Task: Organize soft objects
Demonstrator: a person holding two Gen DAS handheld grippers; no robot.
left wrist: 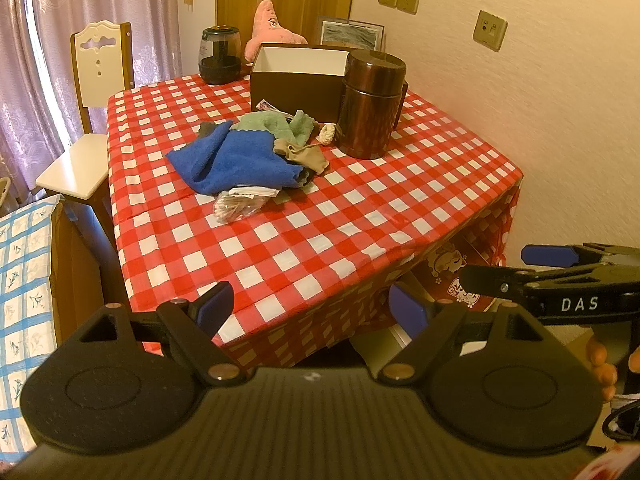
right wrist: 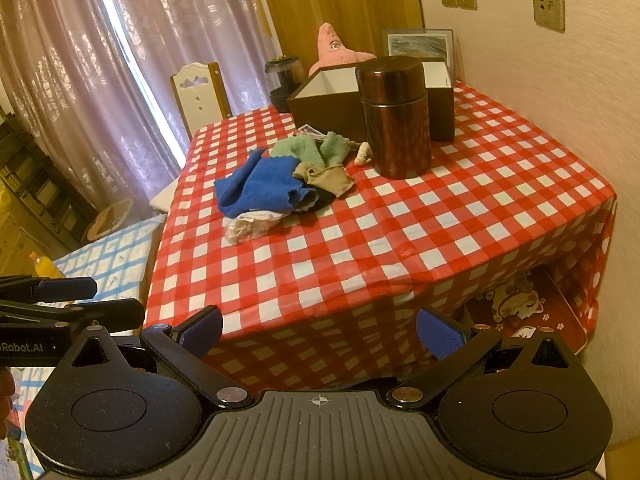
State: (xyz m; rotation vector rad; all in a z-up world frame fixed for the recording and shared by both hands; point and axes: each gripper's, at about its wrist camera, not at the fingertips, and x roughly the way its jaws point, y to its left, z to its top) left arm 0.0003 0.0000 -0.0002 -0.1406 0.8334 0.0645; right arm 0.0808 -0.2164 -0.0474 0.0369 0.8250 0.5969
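Observation:
A pile of soft things lies mid-table on the red checked cloth [left wrist: 320, 240]: a blue towel [left wrist: 236, 160] [right wrist: 260, 188], a green cloth [left wrist: 272, 124] [right wrist: 308, 148], a tan piece [left wrist: 308, 156] [right wrist: 328, 178], a white scrunchie [left wrist: 327, 134] [right wrist: 364, 152] and a clear bag [left wrist: 240, 204] [right wrist: 244, 228]. An open brown box [left wrist: 296, 76] [right wrist: 332, 100] stands behind the pile. My left gripper [left wrist: 312, 308] is open and empty, off the table's near edge. My right gripper [right wrist: 320, 334] is open and empty beside it, also seen in the left wrist view [left wrist: 552, 264].
A tall brown canister [left wrist: 370, 104] [right wrist: 396, 116] stands right of the pile. A dark jar [left wrist: 220, 54] and a pink plush star [left wrist: 270, 28] sit at the far edge. A white chair [left wrist: 88, 120] stands left of the table. The wall runs along the right.

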